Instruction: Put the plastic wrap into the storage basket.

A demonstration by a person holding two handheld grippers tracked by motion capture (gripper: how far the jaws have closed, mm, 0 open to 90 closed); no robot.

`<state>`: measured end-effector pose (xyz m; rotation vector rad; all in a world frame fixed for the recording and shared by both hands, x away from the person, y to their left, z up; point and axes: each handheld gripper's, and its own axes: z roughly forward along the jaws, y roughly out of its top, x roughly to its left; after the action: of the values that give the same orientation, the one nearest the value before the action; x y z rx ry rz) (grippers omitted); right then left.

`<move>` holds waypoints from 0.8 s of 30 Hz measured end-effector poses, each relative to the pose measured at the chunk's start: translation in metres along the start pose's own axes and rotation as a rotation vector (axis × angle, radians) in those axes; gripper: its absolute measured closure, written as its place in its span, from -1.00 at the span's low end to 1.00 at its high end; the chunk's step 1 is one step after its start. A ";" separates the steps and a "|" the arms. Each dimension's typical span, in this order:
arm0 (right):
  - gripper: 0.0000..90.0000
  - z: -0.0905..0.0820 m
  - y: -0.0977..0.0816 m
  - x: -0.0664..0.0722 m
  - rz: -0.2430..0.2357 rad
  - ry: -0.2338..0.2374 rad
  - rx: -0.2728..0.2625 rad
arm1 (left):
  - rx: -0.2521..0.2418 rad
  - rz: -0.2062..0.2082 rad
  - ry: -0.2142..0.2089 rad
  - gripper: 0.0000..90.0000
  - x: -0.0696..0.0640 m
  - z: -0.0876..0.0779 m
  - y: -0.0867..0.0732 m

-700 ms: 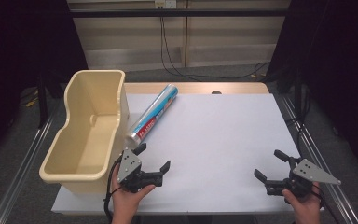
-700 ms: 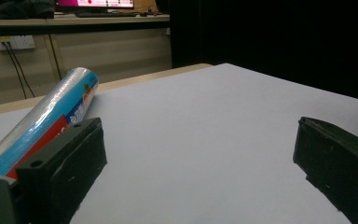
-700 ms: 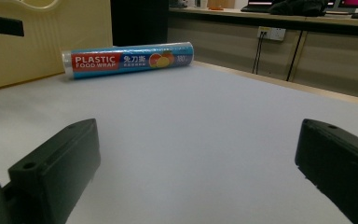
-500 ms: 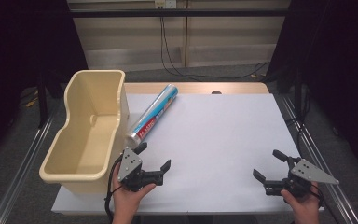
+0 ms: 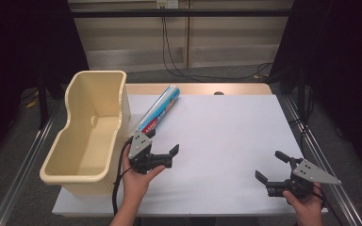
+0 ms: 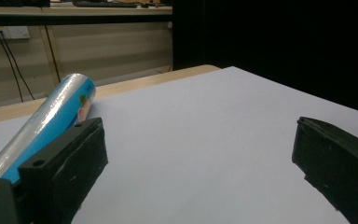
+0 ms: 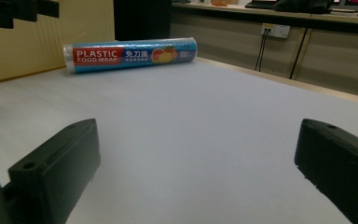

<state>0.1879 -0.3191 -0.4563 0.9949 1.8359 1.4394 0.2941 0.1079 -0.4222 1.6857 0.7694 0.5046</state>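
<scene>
My left gripper (image 5: pixel 161 142) low over white counter (image 5: pixel 226 141), jaws wide apart, nothing between. Plastic wrap roll (image 5: pixel 159 111) lies flat just beyond its left jaw, alongside cream bin (image 5: pixel 94 127), near counter's far edge. My right gripper (image 5: pixel 272 165) at near right corner, well apart from roll, jaws spread wide, empty.

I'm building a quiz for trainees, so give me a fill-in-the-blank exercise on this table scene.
1. The blue plastic food wrap roll lies on the white table beside the ____ plastic bin.
2. The left hand-held gripper has its jaws ____.
3. The right hand-held gripper holds ____.
4. The printed words on the roll read PLASTIC FOOD ____.

Missing words: cream; open; nothing; WRAP
</scene>
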 end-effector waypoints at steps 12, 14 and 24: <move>-1.00 0.001 0.000 0.001 0.000 0.015 0.007 | 0.075 -0.015 0.050 -0.93 0.022 0.044 0.014; -1.00 0.001 0.000 0.001 0.000 0.016 0.006 | 0.100 -0.008 0.057 -0.92 0.026 0.050 0.016; -0.99 0.002 0.000 0.002 -0.002 0.023 0.010 | 0.167 -0.005 0.131 -0.89 0.043 0.075 0.018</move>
<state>0.1891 -0.3164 -0.4565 0.9849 1.8620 1.4479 0.3798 0.0856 -0.4261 1.8178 0.9321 0.5644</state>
